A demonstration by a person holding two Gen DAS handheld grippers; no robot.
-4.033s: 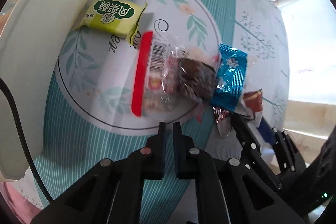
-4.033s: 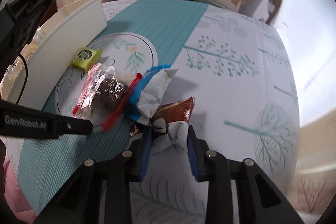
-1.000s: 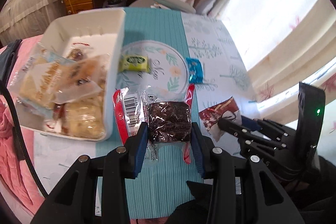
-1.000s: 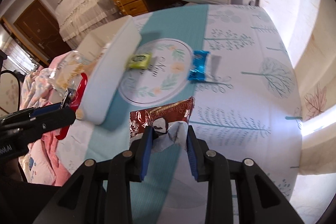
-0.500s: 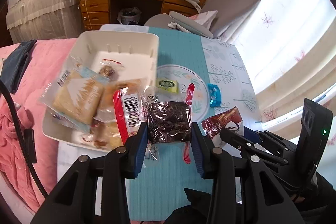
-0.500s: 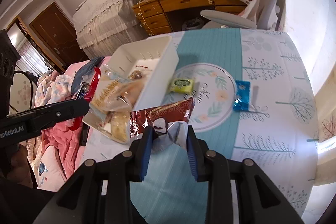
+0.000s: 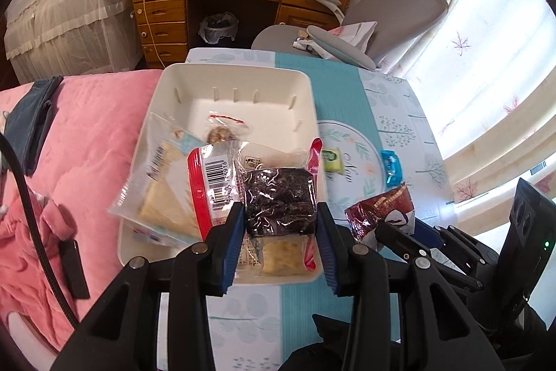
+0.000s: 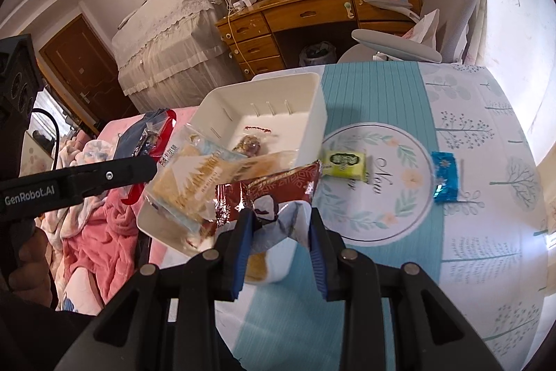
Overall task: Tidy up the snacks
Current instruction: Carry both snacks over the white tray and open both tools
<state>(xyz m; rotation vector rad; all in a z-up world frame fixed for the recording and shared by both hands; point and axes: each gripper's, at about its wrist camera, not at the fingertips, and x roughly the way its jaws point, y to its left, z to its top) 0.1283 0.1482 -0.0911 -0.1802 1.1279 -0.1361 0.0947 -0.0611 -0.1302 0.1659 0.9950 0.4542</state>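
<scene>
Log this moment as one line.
left gripper: brownie pack held over bin | right gripper: red snack bag held | green, blue candies on table

"GenRobot.AI" on left gripper [image 8: 87, 179]

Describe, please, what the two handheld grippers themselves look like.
Both are matte black plastic linkages with silver pivot screws and blue pads inside the fingers. The left gripper trails a black cable and carries white "GenRobot.AI" lettering. The right gripper has a boxy black body with a small green light.
</scene>
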